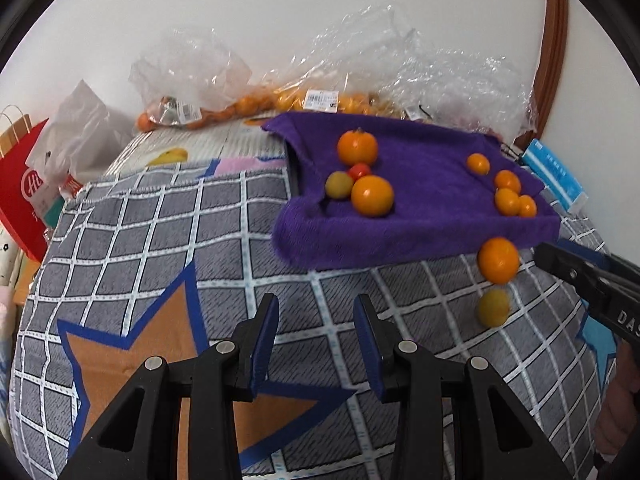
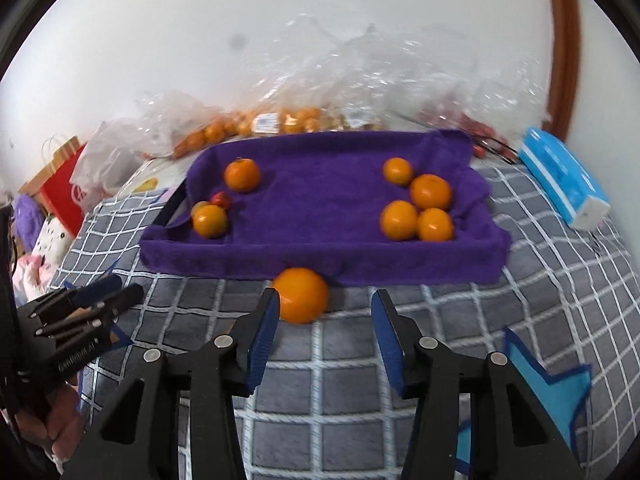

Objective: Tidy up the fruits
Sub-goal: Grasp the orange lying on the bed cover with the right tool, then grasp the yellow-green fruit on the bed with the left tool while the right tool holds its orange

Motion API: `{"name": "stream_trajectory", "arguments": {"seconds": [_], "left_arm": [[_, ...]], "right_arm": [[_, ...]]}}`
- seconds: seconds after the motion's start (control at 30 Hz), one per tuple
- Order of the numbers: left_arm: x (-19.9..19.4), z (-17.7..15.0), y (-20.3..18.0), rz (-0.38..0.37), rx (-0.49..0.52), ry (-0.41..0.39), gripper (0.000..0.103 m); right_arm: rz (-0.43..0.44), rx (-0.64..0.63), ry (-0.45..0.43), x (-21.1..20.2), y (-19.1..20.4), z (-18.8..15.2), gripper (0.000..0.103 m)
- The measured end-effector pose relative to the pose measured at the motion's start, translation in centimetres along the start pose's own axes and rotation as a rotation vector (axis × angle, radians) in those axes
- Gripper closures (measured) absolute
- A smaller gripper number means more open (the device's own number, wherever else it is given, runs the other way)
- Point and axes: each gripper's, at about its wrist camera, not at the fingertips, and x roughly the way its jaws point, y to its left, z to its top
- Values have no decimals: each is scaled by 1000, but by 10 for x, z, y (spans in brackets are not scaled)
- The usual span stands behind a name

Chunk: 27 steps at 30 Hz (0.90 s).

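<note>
A tray lined with a purple towel [image 1: 420,216] [image 2: 320,200] sits on the checked cloth. It holds two oranges, a red tomato [image 1: 359,169] and a yellow-green fruit on its left, and several small oranges [image 2: 416,204] on its right. A loose orange [image 1: 498,260] [image 2: 302,295] lies on the cloth at the tray's front edge, with a yellowish fruit [image 1: 494,307] beside it. My right gripper [image 2: 324,320] is open and empty, the orange just ahead of its left finger. My left gripper [image 1: 316,320] is open and empty over the cloth, left of these fruits.
Clear plastic bags [image 1: 248,80] with more oranges lie behind the tray by the wall. A blue tissue pack [image 2: 564,184] lies at the right. A red paper bag [image 1: 24,184] and a white bag stand at the left edge.
</note>
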Motion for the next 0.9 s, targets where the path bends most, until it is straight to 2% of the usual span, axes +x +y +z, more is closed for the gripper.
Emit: {"name": "stream_trajectory", "arguments": {"seconds": [0.23, 0.53, 0.6, 0.9], "left_arm": [[5, -10, 15, -39, -36, 50, 66], [4, -15, 26, -130, -97, 35, 62], [4, -15, 28, -142, -108, 34, 62], [4, -14, 27, -141, -113, 35, 62]], "right_arm": [[2, -19, 26, 22, 11, 8, 55], [-17, -18, 103, 54, 11, 5, 55], [-6, -10, 112, 57, 9, 2, 62], [-36, 14, 56, 14, -22, -4, 63]]}}
